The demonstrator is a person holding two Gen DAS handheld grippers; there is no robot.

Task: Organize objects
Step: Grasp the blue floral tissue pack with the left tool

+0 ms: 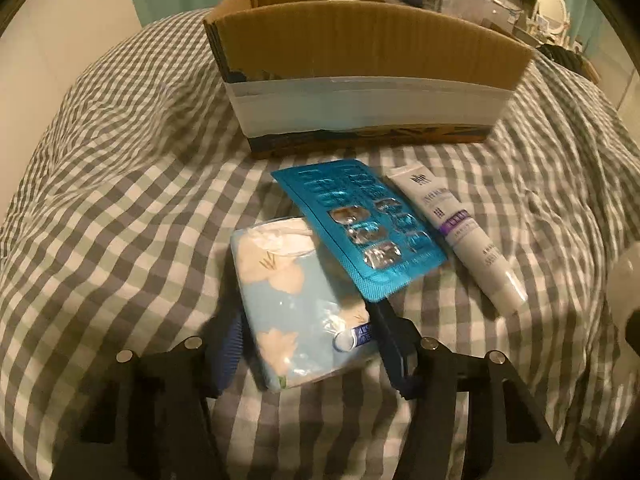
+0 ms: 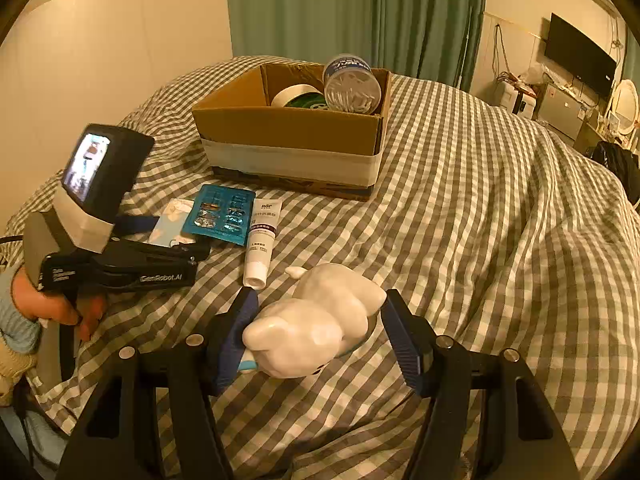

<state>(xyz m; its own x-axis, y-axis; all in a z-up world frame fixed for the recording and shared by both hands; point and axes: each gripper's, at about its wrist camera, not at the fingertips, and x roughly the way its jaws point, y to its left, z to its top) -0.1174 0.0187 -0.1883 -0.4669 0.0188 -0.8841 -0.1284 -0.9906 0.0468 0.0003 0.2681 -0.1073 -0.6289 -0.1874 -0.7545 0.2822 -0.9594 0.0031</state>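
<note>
A light blue tissue pack (image 1: 296,304) lies on the checked bedspread between the open fingers of my left gripper (image 1: 308,344). A teal blister pack (image 1: 360,224) rests partly on it, and a white tube (image 1: 460,236) lies to the right. The cardboard box (image 1: 360,80) stands behind them. In the right wrist view my right gripper (image 2: 320,332) is open around a white figurine (image 2: 316,320) lying on the bed; the left pad (image 2: 236,340) touches it, the right pad stands apart. The left gripper (image 2: 172,240), tissue pack (image 2: 168,224), blister pack (image 2: 222,216) and tube (image 2: 260,240) show at left.
The box (image 2: 292,136) holds a tape roll (image 2: 292,94), a green item and a clear tub of cotton swabs (image 2: 352,84). The checked bedspread (image 2: 480,220) is rumpled. A green curtain, a wall-mounted TV and furniture stand at the back right.
</note>
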